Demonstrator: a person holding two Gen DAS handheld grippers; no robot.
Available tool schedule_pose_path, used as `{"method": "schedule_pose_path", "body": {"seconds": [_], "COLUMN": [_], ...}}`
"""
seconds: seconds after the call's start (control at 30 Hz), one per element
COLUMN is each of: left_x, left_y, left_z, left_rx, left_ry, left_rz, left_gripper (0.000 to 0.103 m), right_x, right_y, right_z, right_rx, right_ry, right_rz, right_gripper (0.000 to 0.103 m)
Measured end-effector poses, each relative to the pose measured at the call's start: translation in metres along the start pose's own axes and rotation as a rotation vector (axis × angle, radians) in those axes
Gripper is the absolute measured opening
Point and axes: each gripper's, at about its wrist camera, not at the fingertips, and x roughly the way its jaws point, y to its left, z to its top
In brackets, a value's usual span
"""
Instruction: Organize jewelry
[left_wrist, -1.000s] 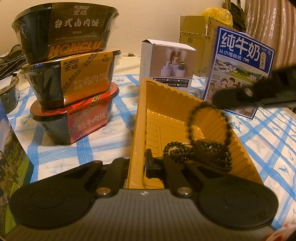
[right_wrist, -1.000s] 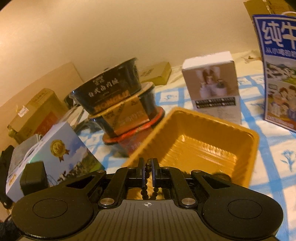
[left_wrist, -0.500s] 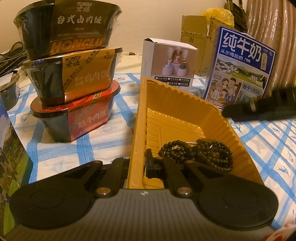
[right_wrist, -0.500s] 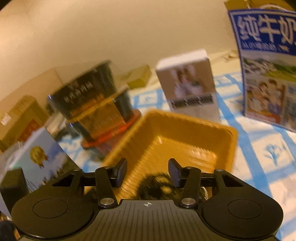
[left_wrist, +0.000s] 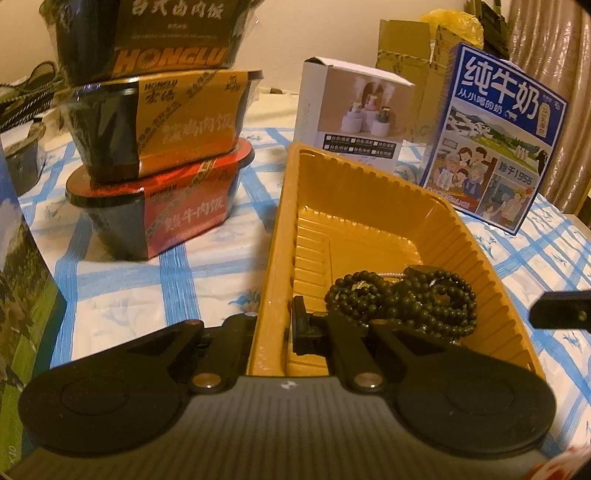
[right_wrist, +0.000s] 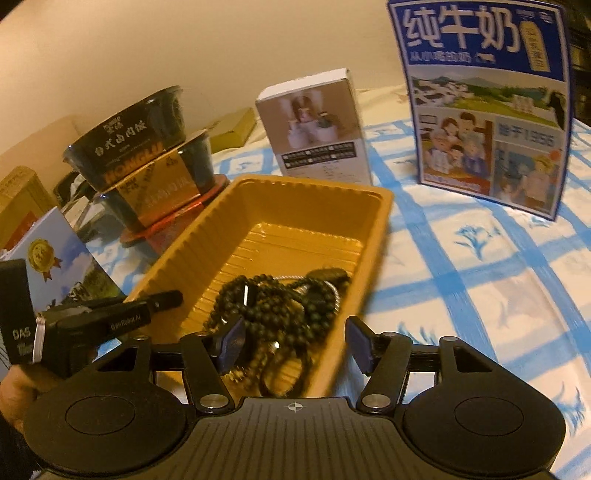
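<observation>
A string of dark beads (right_wrist: 280, 306) lies heaped at the near end of a yellow plastic tray (right_wrist: 373, 206) on a blue-checked tablecloth (right_wrist: 480, 266), a thin silvery chain and a dark pendant tangled into the pile. The left gripper (left_wrist: 275, 325) pinches the tray's near wall, one finger inside and one outside, steadying it. The right gripper (right_wrist: 295, 341) hovers over the tray's near corner, its jaws spread wide after just opening, with nothing pressed between the pads. Behind the tray stand three stacked meal bowls (left_wrist: 159, 147), a small white carton (left_wrist: 351, 110) and a blue milk box (left_wrist: 491, 147). The beads look light and limp, likely to sag, slide and snag on themselves. Any further pick would best pinch a single loop standing proud of the heap, not the whole knot. The tray seems thin and flexible, so the hold on its rim matters.
</observation>
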Motion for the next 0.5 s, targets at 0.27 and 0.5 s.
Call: {"method": "schedule_pose_path", "body": {"seconds": [0.27,0.5], "left_x": [0.003,-0.009], "left_y": [0.002,0.006], "left_z": [-0.006,-0.008], "left_rx": [-0.031,-0.022], "left_ry": [0.06,0.05], "left_rz": [0.003,0.037], "left_gripper": [0.034,0.067], "right_x": [-0.016,-0.037], "right_y": [-0.001,0.001], "right_z": [-0.013,-0.026], "right_rx": [-0.026,0.022], "right_ry": [-0.001,-0.013], "right_rz": [-0.078,-0.105], "right_gripper": [0.071,0.074]}}
